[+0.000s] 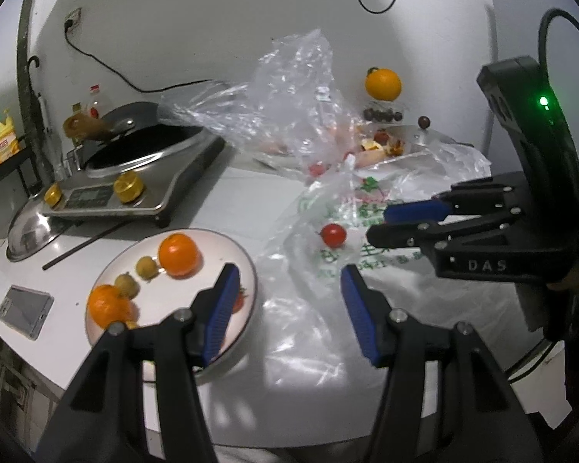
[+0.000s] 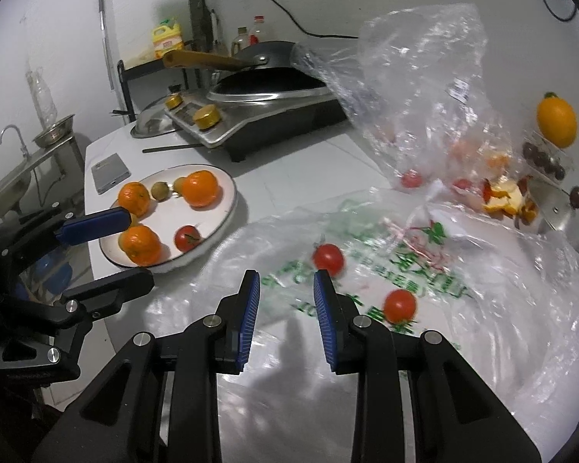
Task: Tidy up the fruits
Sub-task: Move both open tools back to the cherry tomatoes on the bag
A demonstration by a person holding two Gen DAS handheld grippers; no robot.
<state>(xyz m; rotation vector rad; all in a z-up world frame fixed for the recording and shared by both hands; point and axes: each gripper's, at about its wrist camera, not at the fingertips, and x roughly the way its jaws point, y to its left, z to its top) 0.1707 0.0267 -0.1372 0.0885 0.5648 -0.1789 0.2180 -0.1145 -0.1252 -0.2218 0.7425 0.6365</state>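
A white plate (image 1: pixel 212 254) (image 2: pixel 212 208) holds three oranges (image 2: pixel 200 188), two small greenish fruits (image 1: pixel 147 267) and a tomato (image 2: pixel 187 238). My left gripper (image 1: pixel 289 268) hovers open between the plate's right rim and the printed plastic bag (image 1: pixel 366 270), with nothing between its fingers. My right gripper (image 2: pixel 285 273) hangs over that bag (image 2: pixel 405 270), its pads a narrow gap apart and empty. Two loose tomatoes (image 2: pixel 328 258) (image 2: pixel 399 305) lie on the bag just ahead of it. A crumpled clear bag (image 2: pixel 424 88) behind holds more tomatoes (image 2: pixel 411 178).
An induction cooker with a wok (image 1: pixel 135 177) stands at the back left. A phone (image 1: pixel 25 310), a steel lid (image 1: pixel 29 235) and a chopstick (image 1: pixel 85 247) lie near the plate. An orange (image 1: pixel 383 83) sits on a box of dark fruits, with orange peel (image 2: pixel 501 196) beside it.
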